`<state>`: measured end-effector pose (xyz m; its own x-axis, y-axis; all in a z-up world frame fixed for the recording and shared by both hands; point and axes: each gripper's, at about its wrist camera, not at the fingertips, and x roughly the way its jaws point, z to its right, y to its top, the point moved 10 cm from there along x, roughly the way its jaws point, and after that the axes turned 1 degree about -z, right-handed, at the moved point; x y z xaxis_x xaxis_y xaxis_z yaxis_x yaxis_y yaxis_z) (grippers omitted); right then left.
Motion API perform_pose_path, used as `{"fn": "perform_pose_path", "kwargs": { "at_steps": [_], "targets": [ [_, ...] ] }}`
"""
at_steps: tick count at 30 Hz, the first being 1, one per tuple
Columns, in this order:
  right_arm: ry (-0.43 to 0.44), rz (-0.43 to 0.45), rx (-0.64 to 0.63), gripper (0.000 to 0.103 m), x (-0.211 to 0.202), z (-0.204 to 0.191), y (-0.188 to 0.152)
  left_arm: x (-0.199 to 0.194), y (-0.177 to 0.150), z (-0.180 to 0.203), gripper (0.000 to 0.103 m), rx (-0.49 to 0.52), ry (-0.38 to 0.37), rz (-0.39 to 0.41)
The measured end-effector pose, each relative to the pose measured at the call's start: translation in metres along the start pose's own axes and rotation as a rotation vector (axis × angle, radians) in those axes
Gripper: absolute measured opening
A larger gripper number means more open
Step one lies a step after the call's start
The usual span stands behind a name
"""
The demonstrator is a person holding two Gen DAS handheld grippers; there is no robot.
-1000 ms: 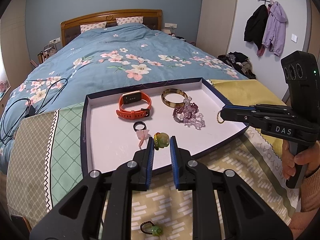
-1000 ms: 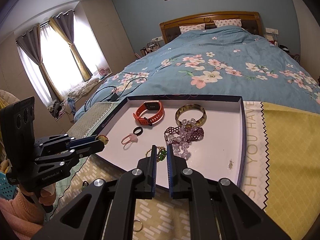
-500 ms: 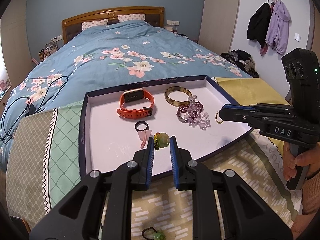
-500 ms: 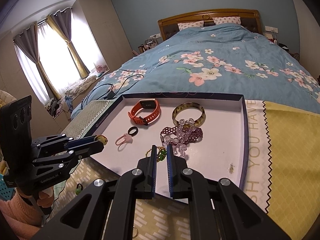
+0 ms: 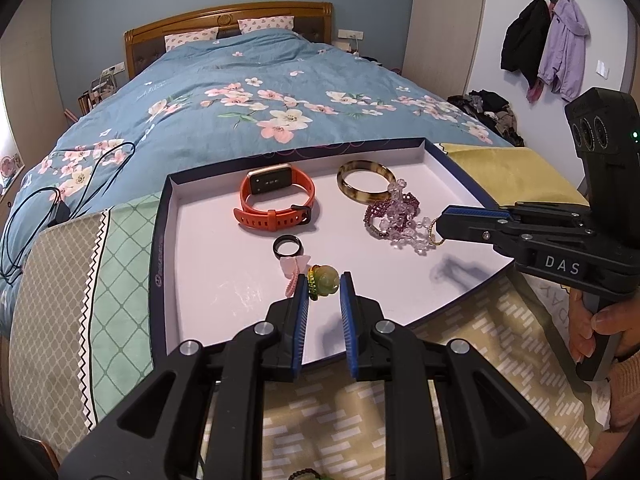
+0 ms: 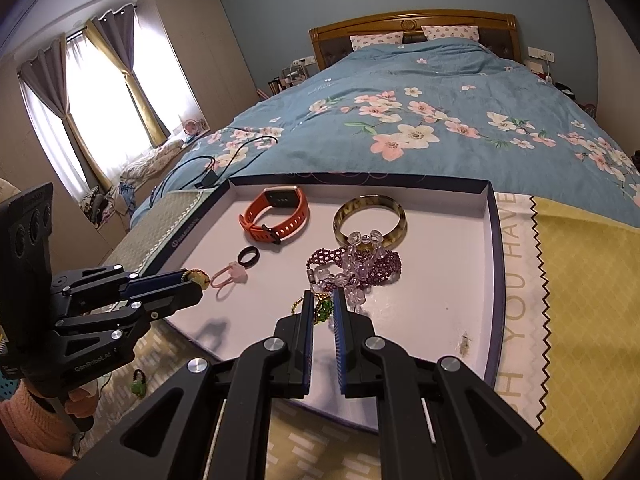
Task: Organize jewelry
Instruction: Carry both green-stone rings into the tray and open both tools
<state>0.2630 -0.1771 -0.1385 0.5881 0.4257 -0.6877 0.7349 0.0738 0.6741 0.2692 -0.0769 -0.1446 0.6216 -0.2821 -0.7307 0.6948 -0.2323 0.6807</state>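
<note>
Blue wall (image 6: 260, 8), floral bed (image 6: 420, 120), bright curtained window (image 6: 100, 100).

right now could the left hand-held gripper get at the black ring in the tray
Probably not yet: the left hand-held gripper is shut on a green charm. The black ring lies just ahead, uncovered, beside a pink ring.

tray (image 5: 160, 240): 1 | orange smartwatch (image 5: 276, 200): 1 | tortoiseshell bangle (image 5: 366, 181): 1 | black ring (image 5: 287, 246): 1 | pink ring (image 6: 231, 276): 1 | beaded bracelets (image 6: 356, 266): 2 | green charms: 3 – one (image 5: 323, 281), one (image 6: 324, 309), one (image 6: 138, 386) | grippers: 2 – left gripper (image 5: 323, 286), right gripper (image 6: 323, 304)
</note>
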Motion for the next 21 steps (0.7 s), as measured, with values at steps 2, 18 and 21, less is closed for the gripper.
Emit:
{"fn": "perform_pose_path", "kwargs": {
  "at_steps": [2, 18, 21],
  "targets": [
    [-0.002, -0.007, 0.001, 0.008, 0.003, 0.000, 0.000, 0.003, 0.000, -0.001, 0.016, 0.000, 0.004, -0.004],
    [-0.038, -0.042, 0.000, 0.008, 0.016, 0.004, -0.004, 0.022, 0.000, -0.004, 0.016, -0.003, 0.021, -0.041],
    [-0.042, -0.044, -0.005, 0.008, 0.018, 0.004, -0.003, 0.024, -0.001, -0.004, 0.016, -0.005, 0.024, -0.046]
  ]
}}
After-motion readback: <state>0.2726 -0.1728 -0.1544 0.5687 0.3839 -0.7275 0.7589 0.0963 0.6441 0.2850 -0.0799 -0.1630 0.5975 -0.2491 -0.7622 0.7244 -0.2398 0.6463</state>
